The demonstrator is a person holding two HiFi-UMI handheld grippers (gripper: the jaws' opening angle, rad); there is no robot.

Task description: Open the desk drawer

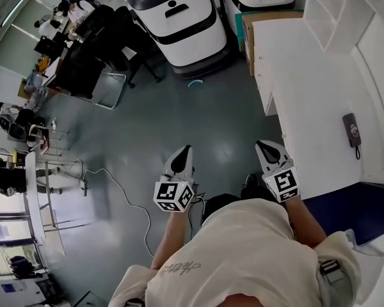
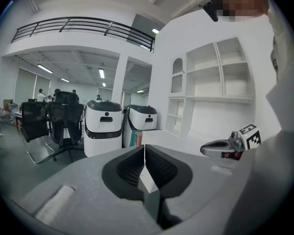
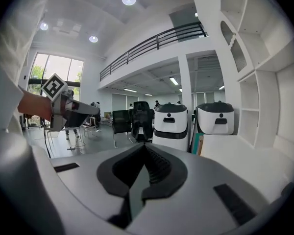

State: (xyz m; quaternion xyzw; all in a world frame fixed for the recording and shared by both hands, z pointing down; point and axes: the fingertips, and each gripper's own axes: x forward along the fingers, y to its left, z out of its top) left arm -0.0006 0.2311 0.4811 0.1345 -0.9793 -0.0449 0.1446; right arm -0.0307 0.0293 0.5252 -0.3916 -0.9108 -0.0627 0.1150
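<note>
The drawer itself doesn't show from above. It has to sit somewhere under the white bench point(image 1: 307, 75), whose front edge runs straight ahead of your right hand-held gripper point(image 1: 264, 146). A small step in that edge further ahead may be the drawer front, but I can't say for sure.

That right hand-held gripper hangs just beside the bench's near corner. Its jaws are pressed together on nothing, as its own view confirms point(image 3: 145, 148). My read is that it's parked there to approach the front edge, with no contact made yet.

Your left hand-held gripper point(image 1: 187, 149) floats out over the floor point(image 1: 179, 107), well apart from the bench. It's also clenched and empty point(image 2: 145, 148), which looks like plain standby.

To hook a drawer pull, you'd likely need the right jaws to part first.

Counting up:
- **Hand-held grippers:** two.
- **Bench:** one.
- **On the bench:** one dark device point(image 1: 352, 130), lying beyond and to the right of your right hand-held gripper.
- **Far ahead:** two white machines point(image 1: 179, 18), past the bench's far end.
- **To the right:** one run of shelving point(image 1: 345, 11) behind the bench.
</note>
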